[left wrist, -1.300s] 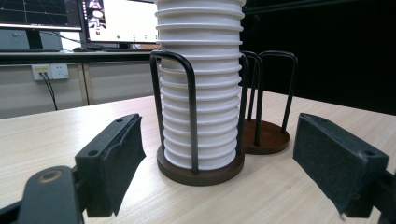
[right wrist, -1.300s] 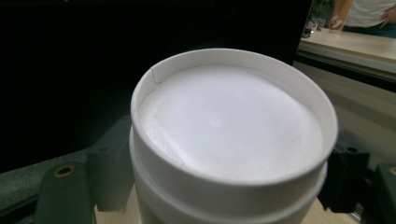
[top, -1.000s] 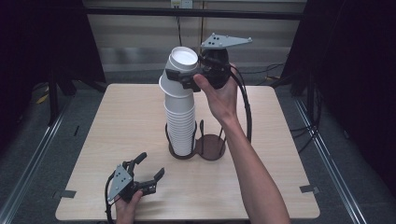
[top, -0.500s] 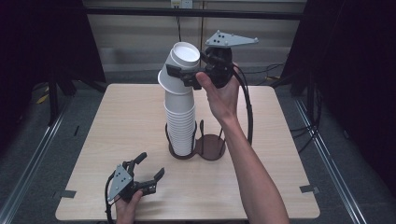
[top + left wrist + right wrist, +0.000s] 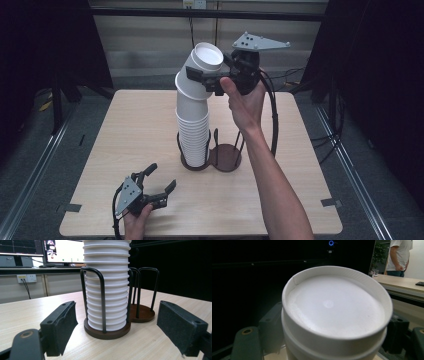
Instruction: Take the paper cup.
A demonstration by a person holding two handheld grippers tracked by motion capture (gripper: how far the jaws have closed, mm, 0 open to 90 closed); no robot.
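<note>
We count two grippers, one tall stack of white paper cups and one dark cup holder with two round bases side by side, each base ringed by bent wire posts.

Starting at the left of the high view, our left gripper rests low on the table near its front edge, well apart from the stack. Its jaws stand apart with nothing between them; in the left gripper view the two black pads frame the holder from a distance, touching neither it nor the cups.

Moving right, the stack of cups stands upside down in the left base of the holder, inside the wire posts. The right base holds no cup.

At the top of the stack, the uppermost cups lean to the right, away from the straight column below. Our right gripper is raised there and its jaws are clamped on the sides of the top cup; in the right gripper view the white cup bottom sits squarely between the two black pads, pressed on both sides.
</note>
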